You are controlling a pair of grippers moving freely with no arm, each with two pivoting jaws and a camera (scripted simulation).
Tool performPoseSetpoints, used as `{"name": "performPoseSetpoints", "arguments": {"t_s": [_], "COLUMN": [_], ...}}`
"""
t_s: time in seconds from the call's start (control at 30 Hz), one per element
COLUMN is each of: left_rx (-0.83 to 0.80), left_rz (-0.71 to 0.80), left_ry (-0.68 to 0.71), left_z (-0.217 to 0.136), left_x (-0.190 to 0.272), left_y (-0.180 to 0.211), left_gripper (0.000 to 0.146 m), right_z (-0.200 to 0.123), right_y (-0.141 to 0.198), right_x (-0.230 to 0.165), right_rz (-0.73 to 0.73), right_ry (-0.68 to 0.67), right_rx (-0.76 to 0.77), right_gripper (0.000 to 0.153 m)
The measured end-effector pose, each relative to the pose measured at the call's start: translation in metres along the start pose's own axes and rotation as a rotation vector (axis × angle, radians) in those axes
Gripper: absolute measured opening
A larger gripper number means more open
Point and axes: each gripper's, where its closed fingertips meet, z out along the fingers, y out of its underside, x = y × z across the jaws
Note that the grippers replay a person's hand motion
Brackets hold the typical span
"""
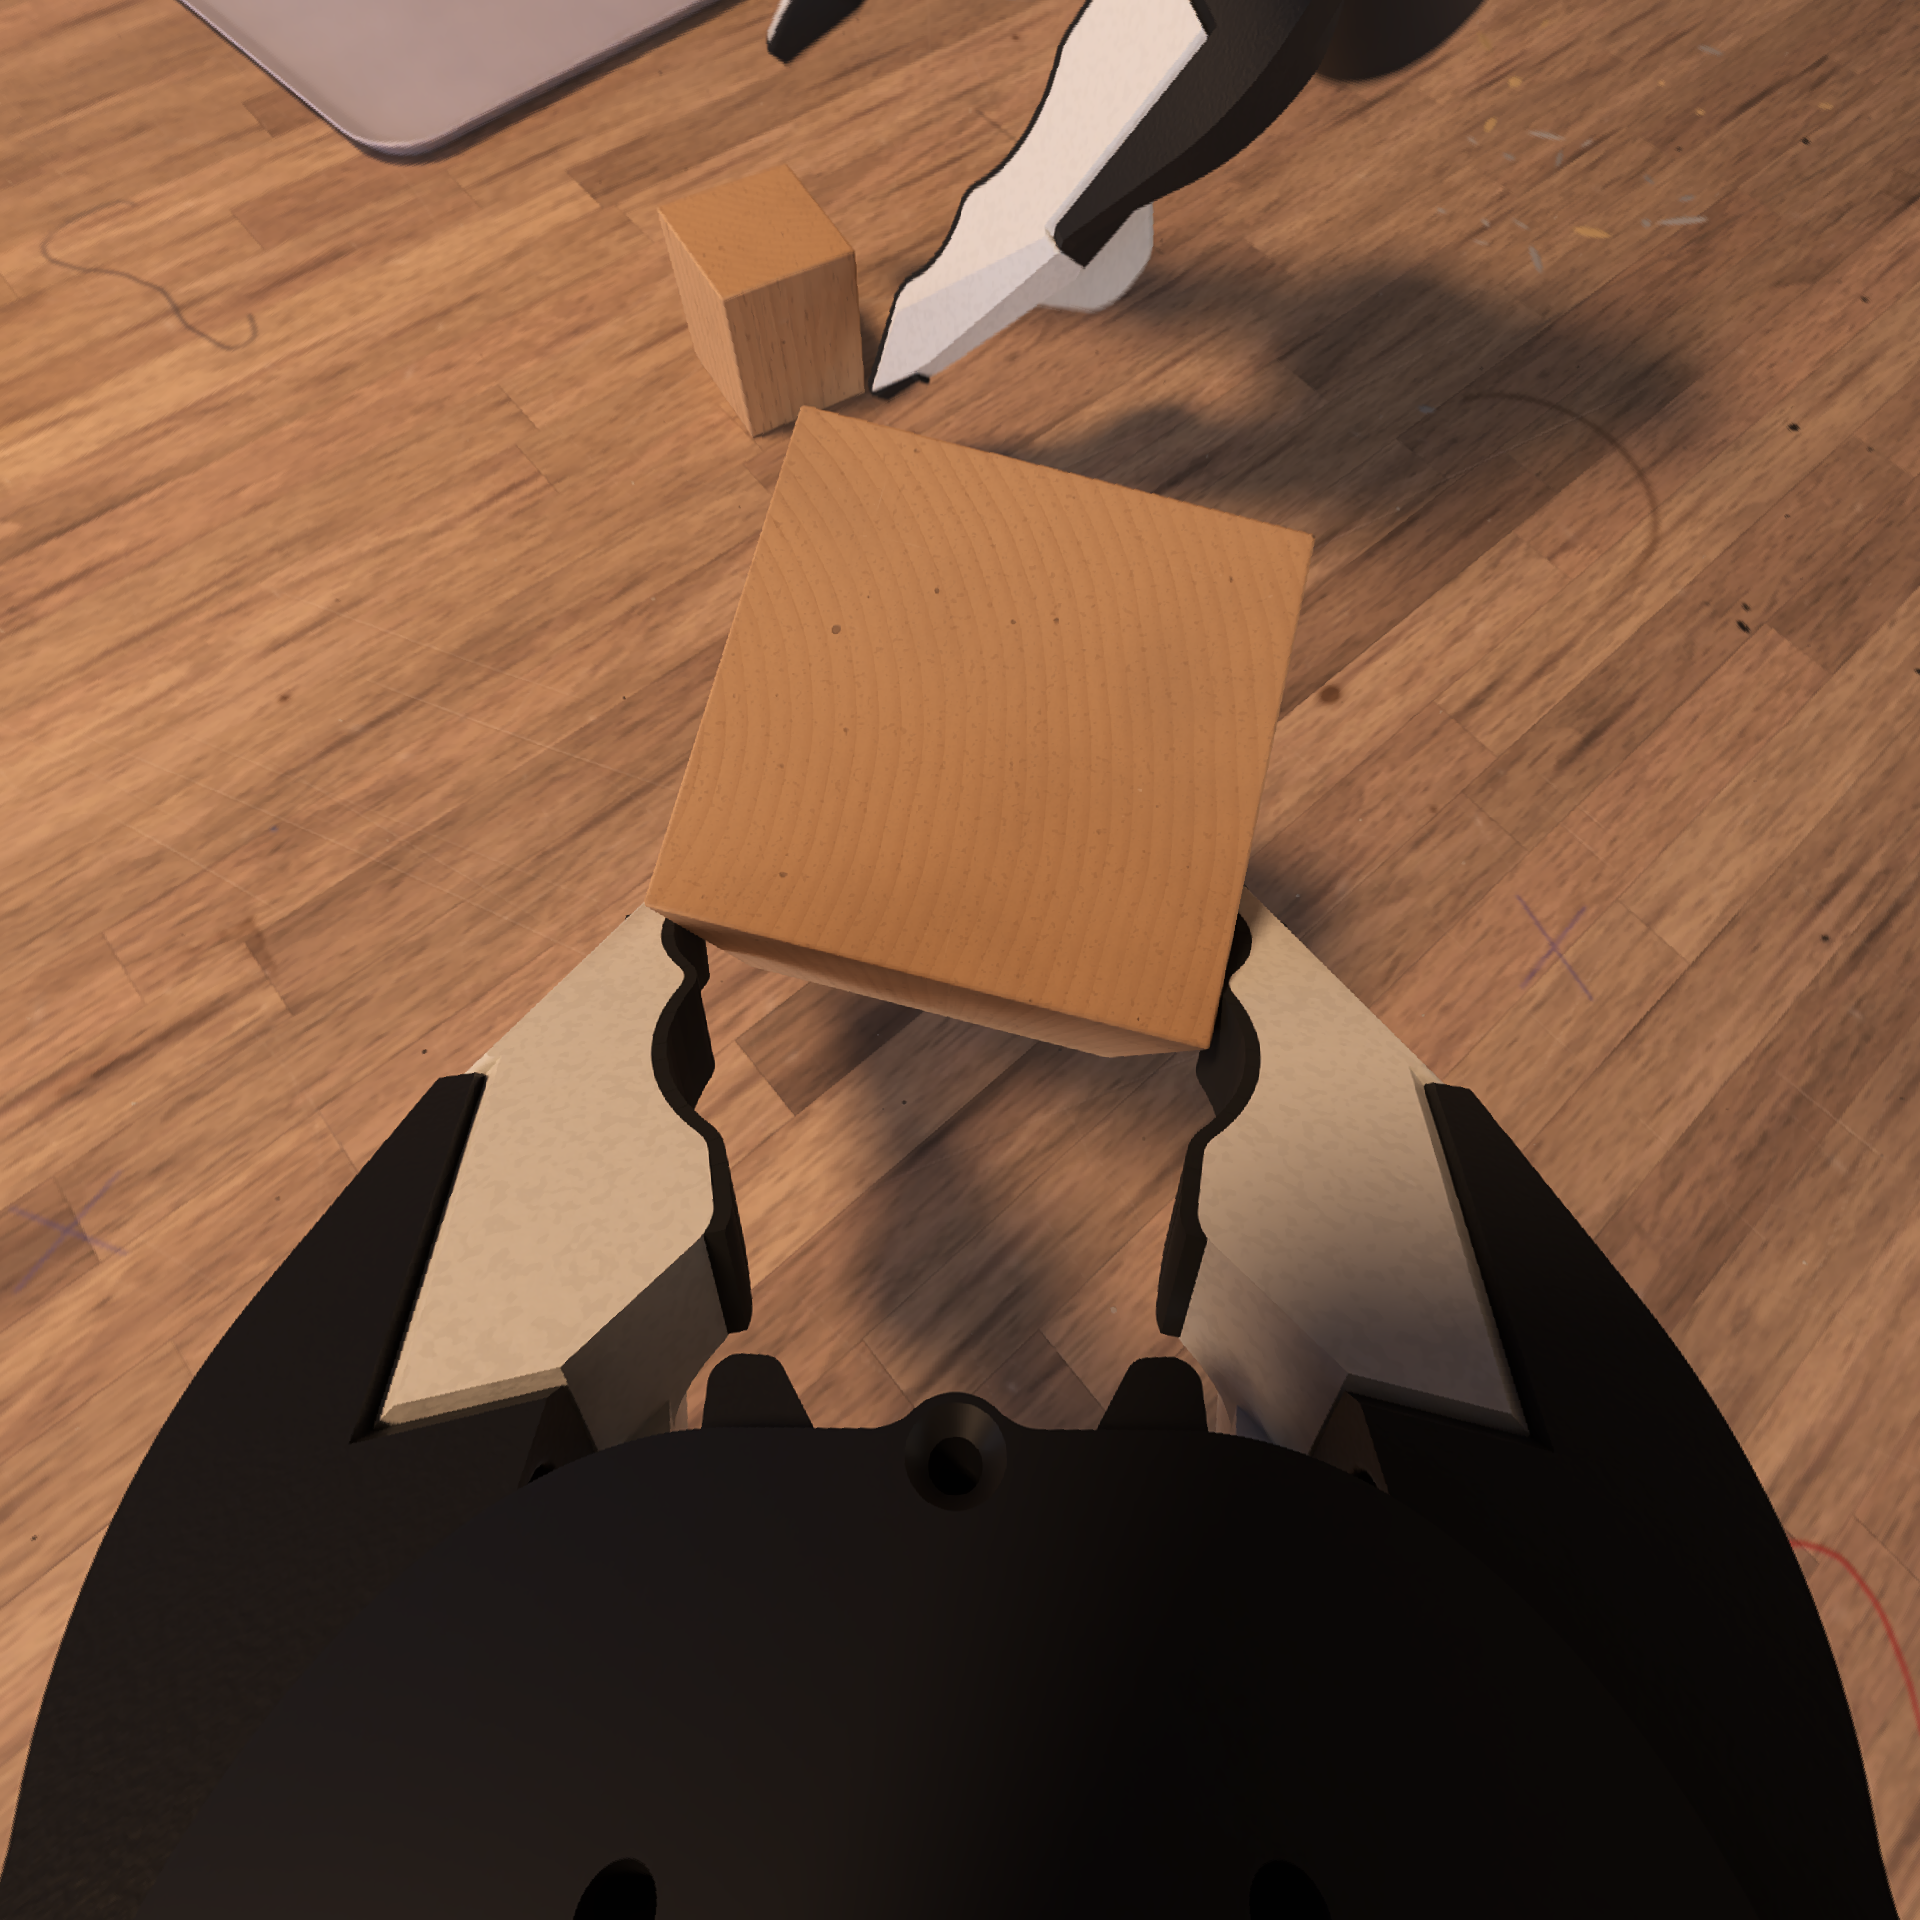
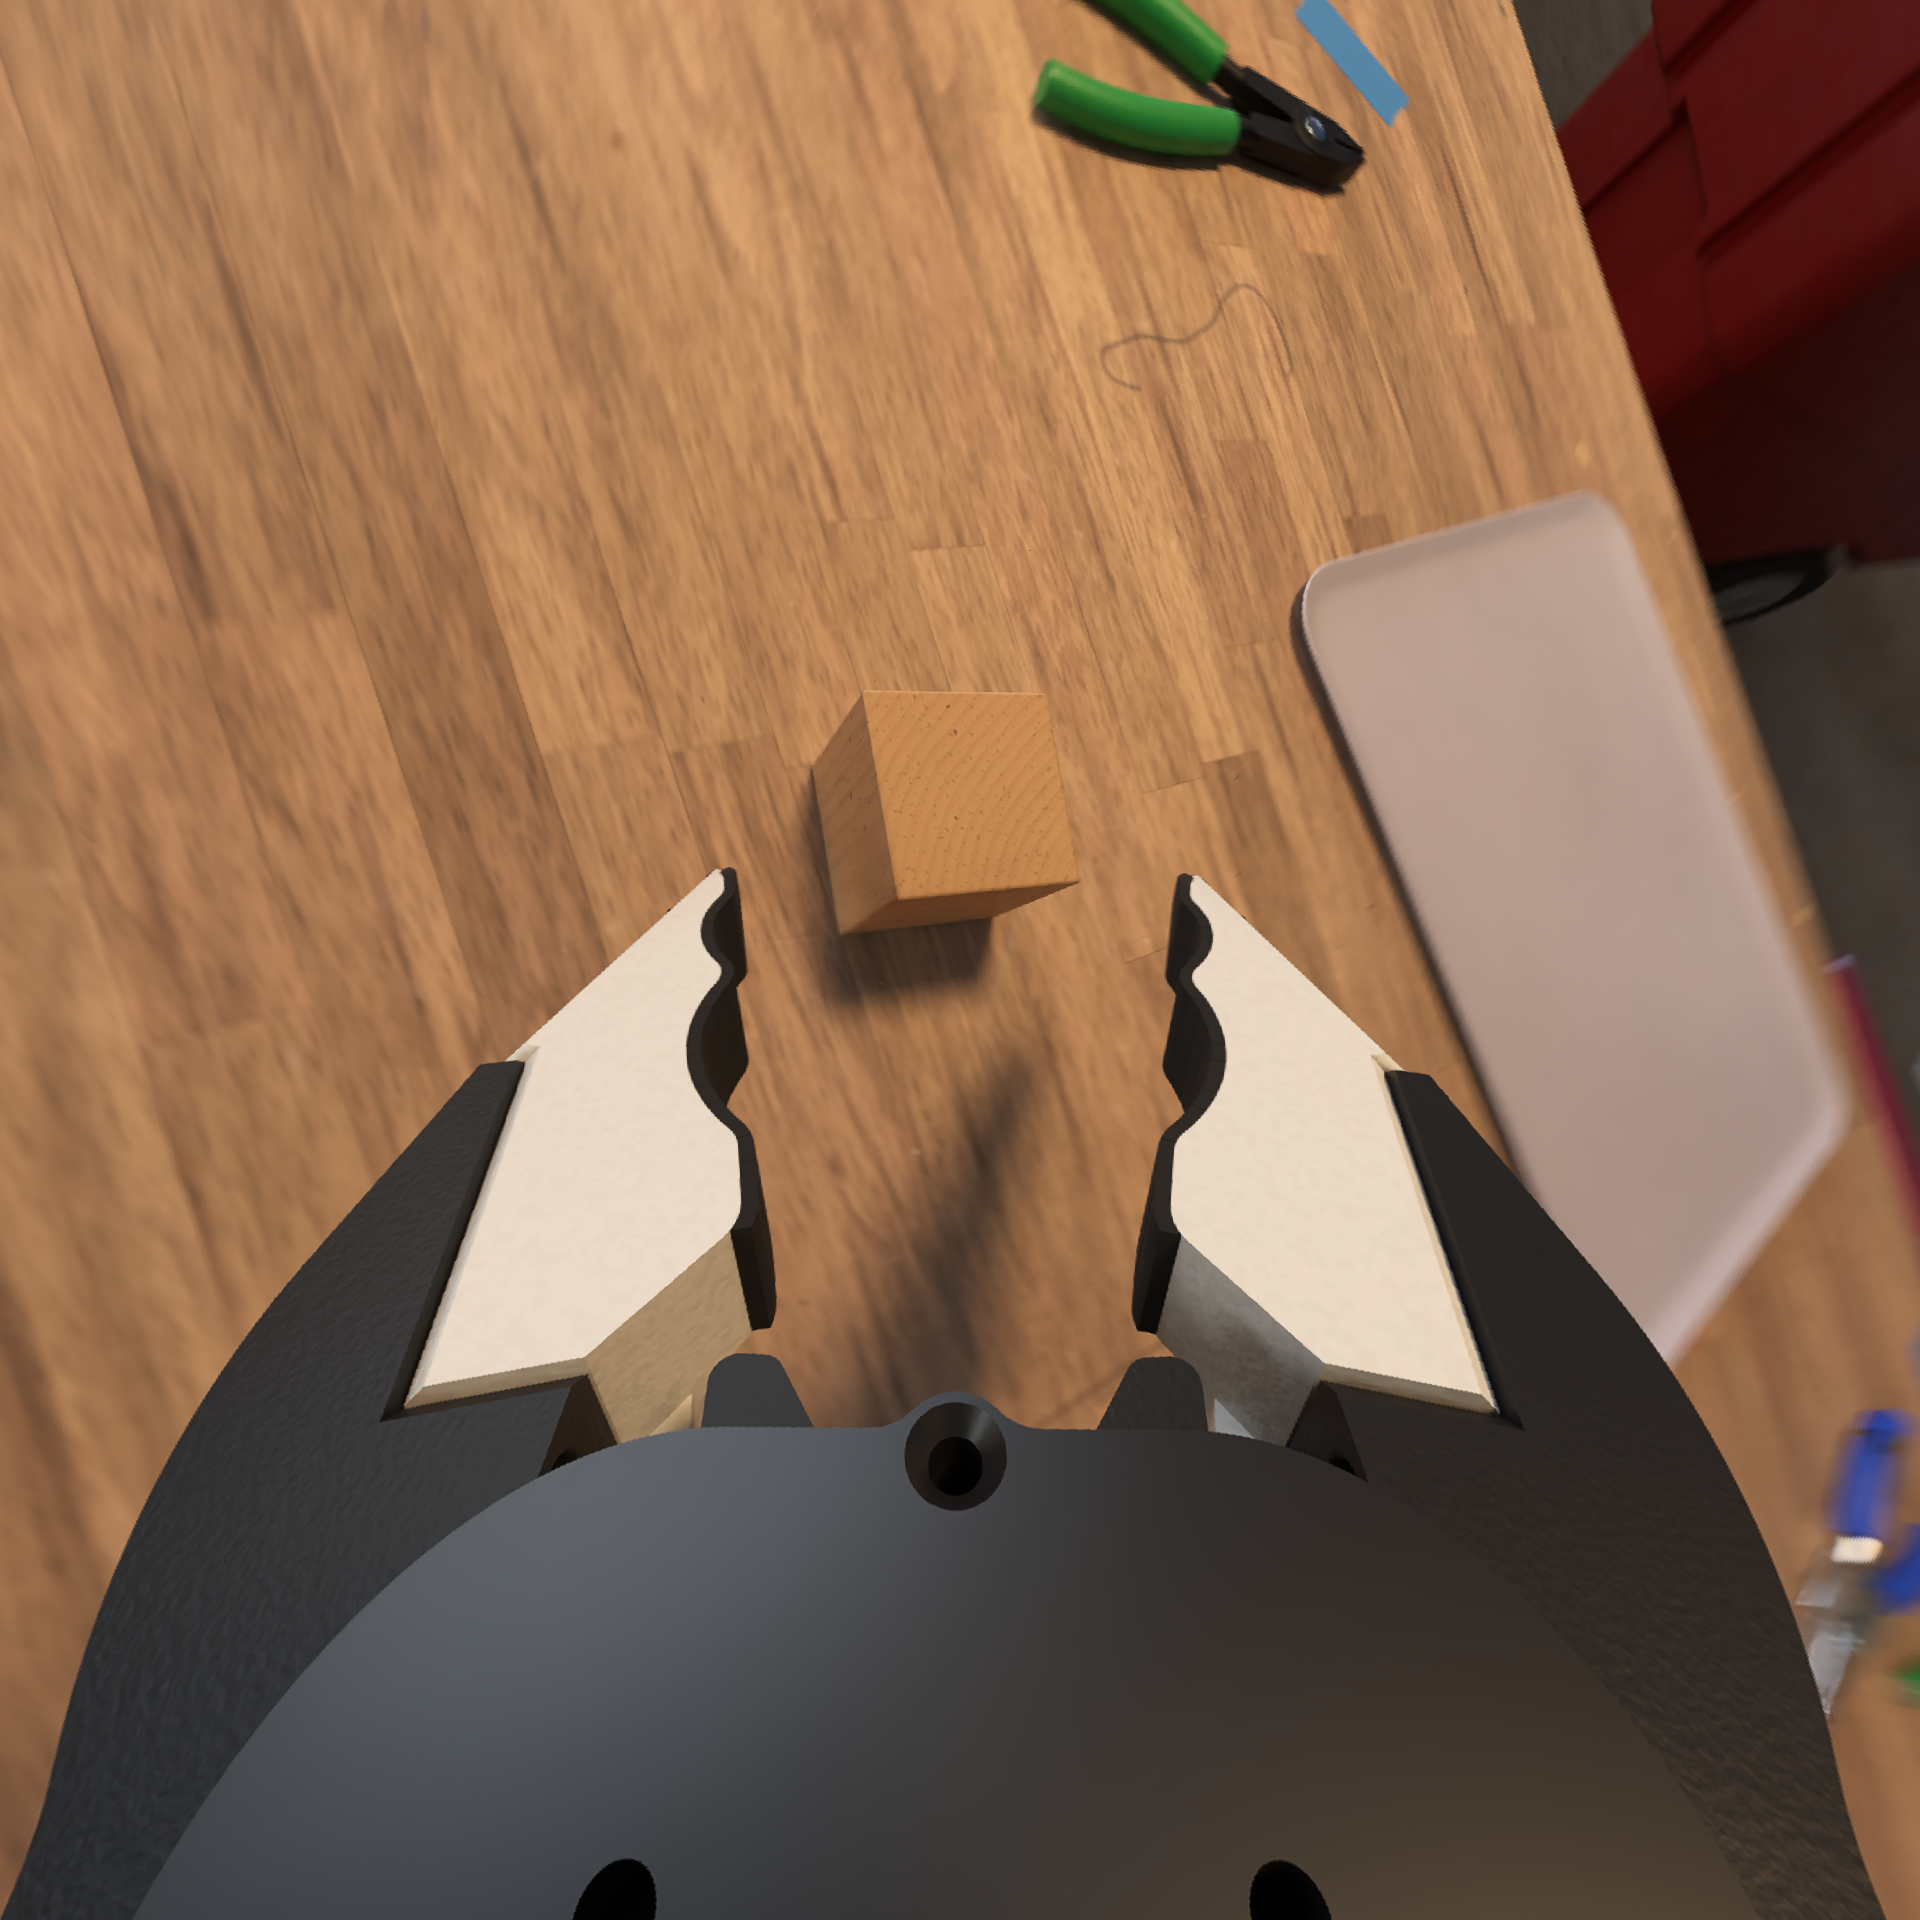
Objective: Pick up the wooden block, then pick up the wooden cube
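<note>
In the left wrist view my left gripper (image 1: 951,961) is shut on a large wooden block (image 1: 977,717) and holds it lifted above the table, its shadow below. A smaller wooden cube (image 1: 769,301) stands on the table beyond it. The right gripper's white fingers (image 1: 997,249) hang just right of that cube. In the right wrist view the wooden cube (image 2: 951,805) sits on the table just ahead of my right gripper (image 2: 956,914), which is open and empty, the cube slightly beyond the fingertips.
A pale grey tray (image 2: 1558,883) lies right of the cube; its corner shows in the left wrist view (image 1: 436,62). Green-handled pliers (image 2: 1195,99) and a blue strip (image 2: 1351,57) lie far ahead. The table edge and a red cabinet (image 2: 1766,208) are at right.
</note>
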Motion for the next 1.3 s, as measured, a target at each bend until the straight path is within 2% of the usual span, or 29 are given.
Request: {"name": "performPoseSetpoints", "arguments": {"t_s": [0.07, 0.13, 0.2, 0.37, 0.43, 0.6, 0.7, 0.8, 0.9, 1.1, 1.3], "left_rx": [-0.007, -0.009, -0.006, 0.009, 0.004, 0.005, 0.011, 0.011, 0.008, 0.0, -0.005], "left_rz": [-0.005, -0.007, -0.009, -0.011, -0.007, -0.009, -0.014, -0.012, -0.009, 0.001, 0.019], "left_ry": [0.007, 0.013, 0.02, 0.038, 0.043, 0.05, 0.058, 0.063, 0.067, 0.087, 0.093], "left_z": [0.002, 0.004, 0.004, 0.002, 0.002, 0.0, -0.001, -0.001, -0.001, 0.001, 0.002], "left_x": [0.0, 0.0, 0.001, 0.003, 0.003, 0.001, 0.0, 0.001, 0.001, 0.009, 0.015], "left_y": [0.003, 0.005, 0.005, 0.003, 0.004, 0.005, 0.005, 0.005, 0.007, 0.008, 0.008], "left_gripper": [0.097, 0.097, 0.097, 0.097, 0.097, 0.097, 0.097, 0.097, 0.097, 0.097, 0.097], "right_z": [0.001, 0.006, 0.012, 0.023, 0.025, 0.019, 0.007, -0.015, -0.039, -0.083, -0.092], "right_y": [0.001, 0.002, 0.001, -0.001, -0.003, -0.005, -0.008, -0.015, -0.012, -0.001, 0.024], "right_x": [0.003, 0.007, 0.009, 0.009, 0.008, -0.002, -0.013, -0.029, -0.057, -0.12, -0.138], "right_rz": [-0.133, -0.179, -0.168, -0.164, -0.165, -0.011, 0.108, 0.165, 0.156, 0.305, 0.319], "right_ry": [0.018, 0.014, -0.025, -0.103, -0.129, -0.259, -0.334, -0.376, -0.393, -0.484, -0.421], "right_rx": [-0.058, -0.11, -0.119, -0.129, -0.135, -0.169, -0.165, -0.116, -0.121, -0.098, -0.139], "right_gripper": [0.075, 0.07, 0.061, 0.057, 0.051, 0.044, 0.043, 0.043, 0.043, 0.043, 0.044]}}
